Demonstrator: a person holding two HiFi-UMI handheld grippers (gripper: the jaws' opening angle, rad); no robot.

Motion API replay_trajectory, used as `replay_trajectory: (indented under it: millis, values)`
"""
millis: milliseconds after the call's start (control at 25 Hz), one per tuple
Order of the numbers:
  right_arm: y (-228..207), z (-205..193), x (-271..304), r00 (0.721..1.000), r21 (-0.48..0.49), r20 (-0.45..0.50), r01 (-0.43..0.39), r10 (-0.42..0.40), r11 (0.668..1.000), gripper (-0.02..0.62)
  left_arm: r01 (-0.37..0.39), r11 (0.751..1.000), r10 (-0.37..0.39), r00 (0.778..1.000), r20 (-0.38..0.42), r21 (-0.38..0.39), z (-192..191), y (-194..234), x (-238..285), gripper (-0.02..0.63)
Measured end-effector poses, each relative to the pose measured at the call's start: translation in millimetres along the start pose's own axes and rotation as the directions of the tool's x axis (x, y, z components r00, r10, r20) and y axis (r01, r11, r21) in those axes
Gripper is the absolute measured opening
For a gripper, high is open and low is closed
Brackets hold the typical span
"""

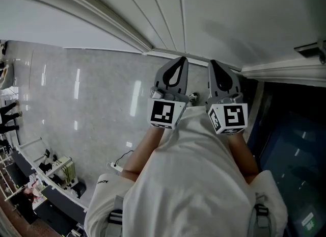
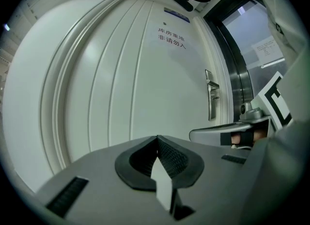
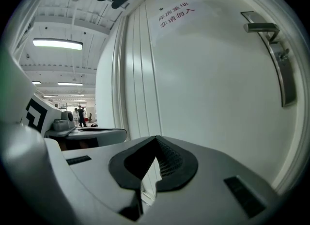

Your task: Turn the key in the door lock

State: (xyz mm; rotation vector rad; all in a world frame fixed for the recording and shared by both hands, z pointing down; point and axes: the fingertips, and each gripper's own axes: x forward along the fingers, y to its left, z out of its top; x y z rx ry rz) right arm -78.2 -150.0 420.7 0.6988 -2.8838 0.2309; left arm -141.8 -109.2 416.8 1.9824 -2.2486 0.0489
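The white door [image 1: 219, 11] closes off the whole far side ahead of both grippers. Its handle [image 3: 264, 27] juts out at the far right, with bare panel to its left. The left gripper [image 1: 177, 62] and right gripper [image 1: 215, 65] sit just beside each other, with little gap between. Open floor [image 1: 76, 88] lies to the left, and a dark glass panel [image 1: 295, 129] bounds the right.

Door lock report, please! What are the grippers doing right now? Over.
Left gripper shut, empty. Right gripper shut, empty. Door handle untouched, both short of it; no key in sight. Nothing in the way.
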Motion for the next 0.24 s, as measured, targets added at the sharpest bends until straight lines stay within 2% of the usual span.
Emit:
replay_trajectory:
  millis: [240]
  values:
    - [-2.3, -10.3, -6.6, 1.0, 0.015, -0.017, 0.013, -0.012, 1.0, 0.002, 0.003, 1.0, -0.003, 1.0, -0.012, 0.01, -3.1, -8.2, -4.3, 0.009]
